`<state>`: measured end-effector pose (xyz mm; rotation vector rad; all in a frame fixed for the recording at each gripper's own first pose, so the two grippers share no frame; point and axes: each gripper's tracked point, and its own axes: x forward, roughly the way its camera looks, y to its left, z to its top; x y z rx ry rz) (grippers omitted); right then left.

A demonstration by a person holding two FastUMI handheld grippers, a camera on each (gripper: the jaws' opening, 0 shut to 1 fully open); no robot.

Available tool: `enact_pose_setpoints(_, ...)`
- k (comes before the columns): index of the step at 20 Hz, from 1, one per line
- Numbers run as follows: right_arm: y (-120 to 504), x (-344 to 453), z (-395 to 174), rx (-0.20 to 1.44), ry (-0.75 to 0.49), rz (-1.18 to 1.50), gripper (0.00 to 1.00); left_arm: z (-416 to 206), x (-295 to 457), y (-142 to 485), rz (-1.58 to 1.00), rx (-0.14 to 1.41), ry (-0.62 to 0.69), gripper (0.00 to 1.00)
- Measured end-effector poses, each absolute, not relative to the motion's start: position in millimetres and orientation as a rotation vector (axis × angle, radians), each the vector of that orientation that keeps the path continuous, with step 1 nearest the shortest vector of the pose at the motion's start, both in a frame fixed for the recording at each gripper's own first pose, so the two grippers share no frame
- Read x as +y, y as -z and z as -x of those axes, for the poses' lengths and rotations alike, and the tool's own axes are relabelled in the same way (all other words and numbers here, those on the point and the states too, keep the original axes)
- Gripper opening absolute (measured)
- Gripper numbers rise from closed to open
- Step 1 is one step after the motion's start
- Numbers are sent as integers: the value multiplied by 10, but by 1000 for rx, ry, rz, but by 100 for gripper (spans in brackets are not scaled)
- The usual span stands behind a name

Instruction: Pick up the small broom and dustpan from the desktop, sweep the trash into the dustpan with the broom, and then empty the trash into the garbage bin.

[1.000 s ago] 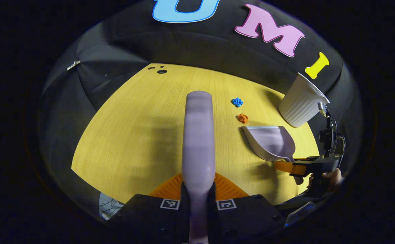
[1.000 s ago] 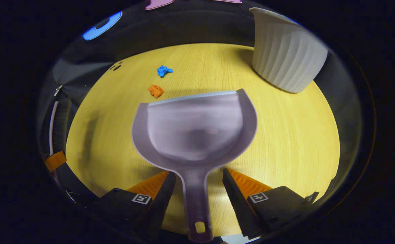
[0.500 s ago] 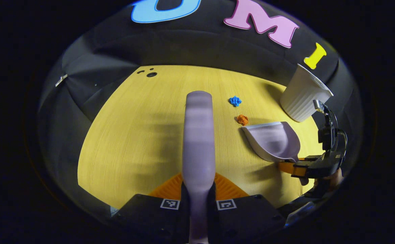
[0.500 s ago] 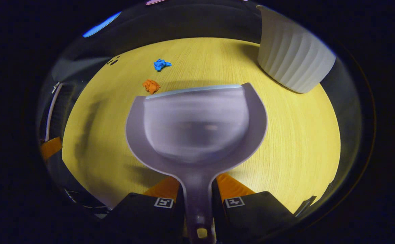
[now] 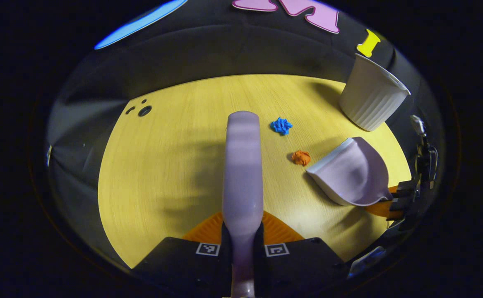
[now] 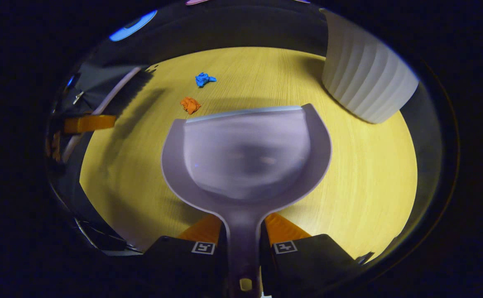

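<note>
My left gripper (image 5: pixel 241 236) had a black body with two square coded tags. My right gripper (image 6: pixel 243 244) looked alike, and cables ran over its housing.

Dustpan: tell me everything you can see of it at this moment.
The dustpan is pale lilac, smooth like plastic, a rounded scoop with raised side walls, a straight lighter front lip and a narrow handle with a hanging hole. It is empty. The right tongs are shut on its handle. Its lip points toward the orange scrap, just short of it; whether it touches the desktop is unclear.
</note>
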<state>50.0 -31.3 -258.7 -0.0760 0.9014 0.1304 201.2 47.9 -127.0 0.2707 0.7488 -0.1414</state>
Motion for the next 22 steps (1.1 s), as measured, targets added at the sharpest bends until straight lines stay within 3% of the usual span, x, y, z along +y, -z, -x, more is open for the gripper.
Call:
enact_pose_setpoints(5,2434,-552,-266,885,-164,195,36,-2585,241,1300,-436,769,243,25)
enact_pose_setpoints(10,2493,-618,-62,912,-212,267,36,-3044,218,1412,-544,789,238,25)
enact_pose_setpoints(11,2516,-622,-46,922,-223,268,31,-3110,210,1440,-570,795,243,25)
enact_pose_setpoints(12,2513,-607,-27,926,-228,258,36,-3143,178,1486,-593,803,265,25)
enact_pose_setpoints(18,2564,-488,-84,936,-266,260,36,-2977,-315,1626,-683,828,466,27)
enact_pose_setpoints(19,2572,-473,-88,940,-271,262,31,-2915,-397,1660,-693,835,493,26)
enact_pose_setpoints(21,2592,-456,-107,944,-275,270,36,-2780,-572,1731,-681,861,549,26)
enact_pose_setpoints(22,2606,-451,-120,943,-277,277,31,-2675,-691,1741,-662,880,572,26)
